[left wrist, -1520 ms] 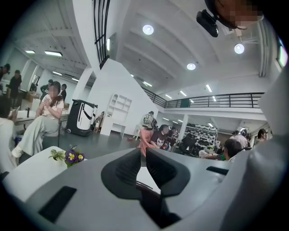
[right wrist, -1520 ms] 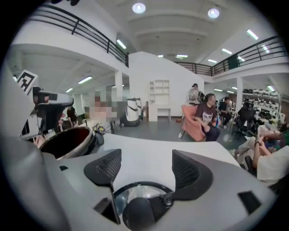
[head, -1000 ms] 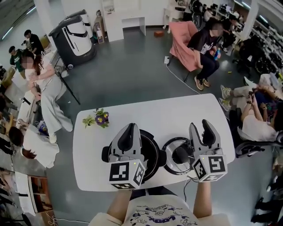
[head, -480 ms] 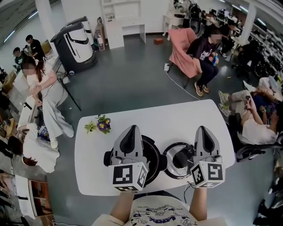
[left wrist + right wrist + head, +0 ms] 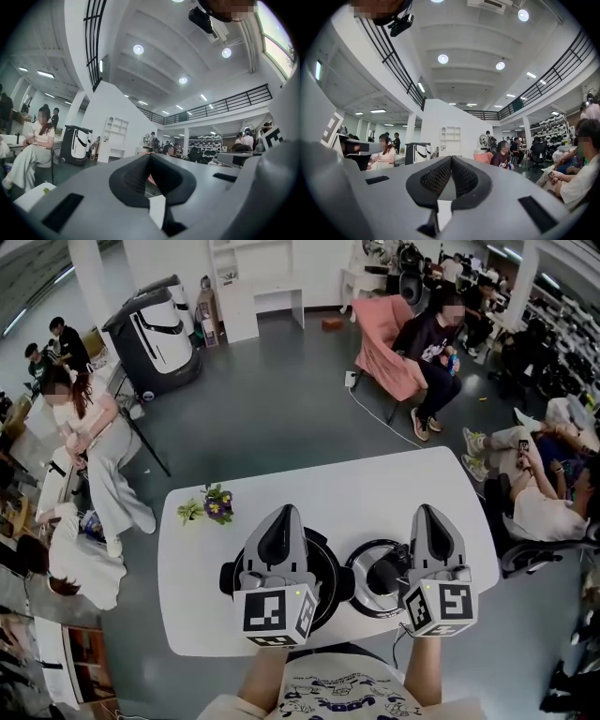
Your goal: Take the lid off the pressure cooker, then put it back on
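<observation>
Head view: white table fills lower-ctr frame. Black pot sits at lower ctr, open, no lid on it. The lid lies flat on the table just right of the pot, rims v. close or touching (can't tell which), black knob showing near its ctr.

L gripper hangs over the pot, covering most of its left half, pointing toward top of frame. Its own view: jaws pressed together, pads meeting, nothing btw them, only the room beyond.

R gripper hangs at lower right, over the lid's right edge, also pointing up-frame. Its jaws have just been closing. Its own view shows them pressed together now w/ nothing btw them; lid not gripped.

Marker cubes of both grippers sit at the bottom, nearest the camera, forearms below them.

Flowers lie on the table's upper-left corner, well apart from the pot. Grey floor beyond, w/ people seated at left and right edges.
</observation>
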The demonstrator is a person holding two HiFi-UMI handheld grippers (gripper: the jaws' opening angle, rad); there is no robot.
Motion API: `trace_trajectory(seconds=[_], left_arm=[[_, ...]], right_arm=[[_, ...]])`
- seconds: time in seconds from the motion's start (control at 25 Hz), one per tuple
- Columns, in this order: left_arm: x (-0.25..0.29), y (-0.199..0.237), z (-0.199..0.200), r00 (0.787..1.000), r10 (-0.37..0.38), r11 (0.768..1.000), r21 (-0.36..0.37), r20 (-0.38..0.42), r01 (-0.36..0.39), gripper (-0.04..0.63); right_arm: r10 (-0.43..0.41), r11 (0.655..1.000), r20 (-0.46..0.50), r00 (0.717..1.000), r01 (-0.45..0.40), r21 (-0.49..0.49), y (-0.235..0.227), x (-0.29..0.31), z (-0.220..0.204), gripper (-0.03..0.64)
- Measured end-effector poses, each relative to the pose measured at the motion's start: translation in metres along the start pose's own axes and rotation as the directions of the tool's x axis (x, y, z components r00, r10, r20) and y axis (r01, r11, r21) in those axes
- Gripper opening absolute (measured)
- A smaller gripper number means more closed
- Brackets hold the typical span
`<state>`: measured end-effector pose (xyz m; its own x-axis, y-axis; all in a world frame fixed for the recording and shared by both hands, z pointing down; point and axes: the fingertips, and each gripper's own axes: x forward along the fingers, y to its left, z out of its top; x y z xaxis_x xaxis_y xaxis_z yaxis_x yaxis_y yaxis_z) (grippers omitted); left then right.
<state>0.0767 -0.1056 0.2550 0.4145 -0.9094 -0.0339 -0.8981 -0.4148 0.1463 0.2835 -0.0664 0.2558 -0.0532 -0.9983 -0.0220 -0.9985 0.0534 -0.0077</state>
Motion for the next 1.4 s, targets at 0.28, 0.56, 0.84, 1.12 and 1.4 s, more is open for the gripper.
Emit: trace_trajectory(seconds=[0.28, 0.56, 0.84, 1.12, 1.4], left_arm=[[0.004, 0.000, -0.005, 1.000, -0.007, 1.000, 0.003, -0.009, 0.007, 0.014], [0.010, -0.002, -0.010, 0.999, -0.018, 1.000, 0.000, -0.036, 0.018, 0.014], [0.014, 0.000, -0.025, 0.997, -0.026, 1.000, -0.004, -0.075, 0.026, 0.014], [0.014, 0.001, -0.044, 0.992, -0.030, 1.000, -0.010, -0.125, 0.029, 0.014], [0.029, -0.007, -0.066, 0.983, -0.036, 0.999, -0.017, -0.182, 0.034, 0.014]], right_arm=[[0.010, 1.000, -0.033, 0.999, -0.009, 0.001, -0.001, 0.005, -0.010, 0.014], [0.018, 1.000, -0.099, 0.995, -0.018, 0.002, -0.005, 0.011, -0.023, 0.014], [0.026, 1.000, -0.203, 0.979, -0.023, 0.015, -0.010, 0.015, -0.057, 0.014], [0.040, 0.999, -0.335, 0.941, -0.041, 0.005, -0.015, 0.012, -0.101, 0.046], [0.071, 0.997, -0.483, 0.873, -0.077, 0.007, -0.032, 0.012, -0.156, 0.115]])
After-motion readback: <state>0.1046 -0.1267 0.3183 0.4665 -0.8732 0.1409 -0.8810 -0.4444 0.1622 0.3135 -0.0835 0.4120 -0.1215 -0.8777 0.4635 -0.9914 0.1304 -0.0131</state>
